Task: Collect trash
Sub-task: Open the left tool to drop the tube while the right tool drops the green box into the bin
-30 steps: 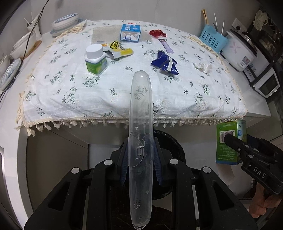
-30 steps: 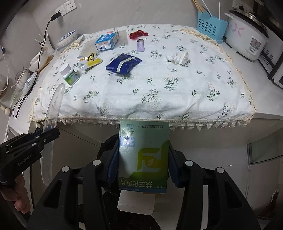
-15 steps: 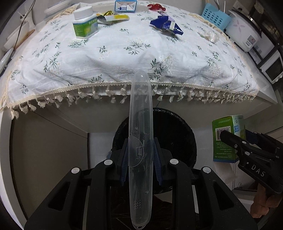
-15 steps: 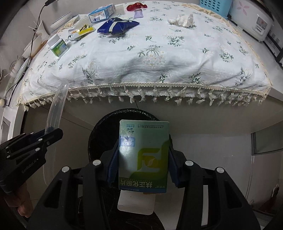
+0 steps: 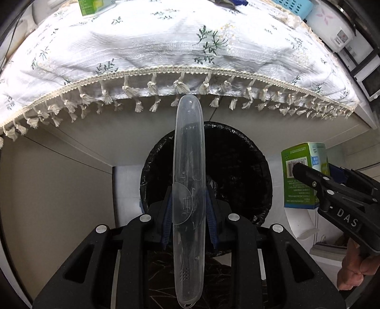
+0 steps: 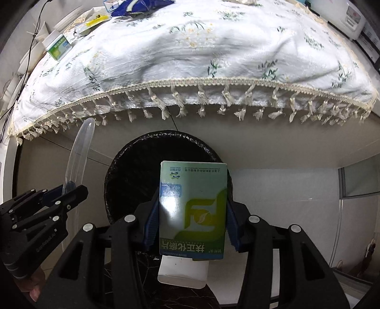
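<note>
My left gripper (image 5: 188,209) is shut on a long clear plastic toothbrush case (image 5: 188,166) that points forward over the black-lined trash bin (image 5: 244,166). My right gripper (image 6: 192,214) is shut on a green and white medicine box (image 6: 192,211) held above the same bin (image 6: 123,185). The box also shows at the right of the left wrist view (image 5: 301,176), and the case at the left of the right wrist view (image 6: 79,152). The bin stands on the floor under the table edge.
The table above carries a floral cloth with a tassel fringe (image 5: 180,85). On it lie a green and white bottle (image 6: 58,48), a yellow wrapper (image 6: 95,20) and a blue packet (image 6: 137,8). A rice cooker (image 5: 332,26) stands at the far right.
Both grippers have come down and forward from above the table to below its edge, over the bin. Each still holds its item.
</note>
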Demonstrator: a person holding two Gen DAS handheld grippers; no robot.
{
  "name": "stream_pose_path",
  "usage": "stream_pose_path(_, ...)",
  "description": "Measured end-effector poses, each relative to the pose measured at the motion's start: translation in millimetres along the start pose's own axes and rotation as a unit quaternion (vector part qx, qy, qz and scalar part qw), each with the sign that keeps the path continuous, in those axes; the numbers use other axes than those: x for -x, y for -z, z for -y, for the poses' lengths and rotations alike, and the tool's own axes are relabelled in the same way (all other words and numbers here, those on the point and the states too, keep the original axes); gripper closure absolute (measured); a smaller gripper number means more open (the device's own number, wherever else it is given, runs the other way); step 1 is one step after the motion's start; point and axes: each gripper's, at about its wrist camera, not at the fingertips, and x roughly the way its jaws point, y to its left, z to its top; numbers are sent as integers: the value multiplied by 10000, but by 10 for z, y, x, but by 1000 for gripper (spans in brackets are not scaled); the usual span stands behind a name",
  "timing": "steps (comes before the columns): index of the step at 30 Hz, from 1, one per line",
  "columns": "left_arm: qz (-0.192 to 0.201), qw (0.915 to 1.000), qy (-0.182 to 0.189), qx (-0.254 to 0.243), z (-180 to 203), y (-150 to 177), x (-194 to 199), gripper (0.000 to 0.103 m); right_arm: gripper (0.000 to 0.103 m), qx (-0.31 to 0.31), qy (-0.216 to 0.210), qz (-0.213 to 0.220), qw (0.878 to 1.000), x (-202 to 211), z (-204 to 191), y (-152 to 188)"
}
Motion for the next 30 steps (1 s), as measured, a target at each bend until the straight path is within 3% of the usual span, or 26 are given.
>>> stream_pose_path(15, -163, 9997, -110, -130, 175, -71, -521, 78, 57, -38, 199, -85, 9998, -121, 120, 38)
stream_pose_path(27, -85, 9991, 39, -412, 431, -162, -621, 77, 57, -82, 232, -112, 9996, -95, 181, 65)
stream_pose_path(30, -57, 9989, 44, -454, 463, -175, -641, 71, 57, -65, 239, -107, 9996, -99, 176, 79)
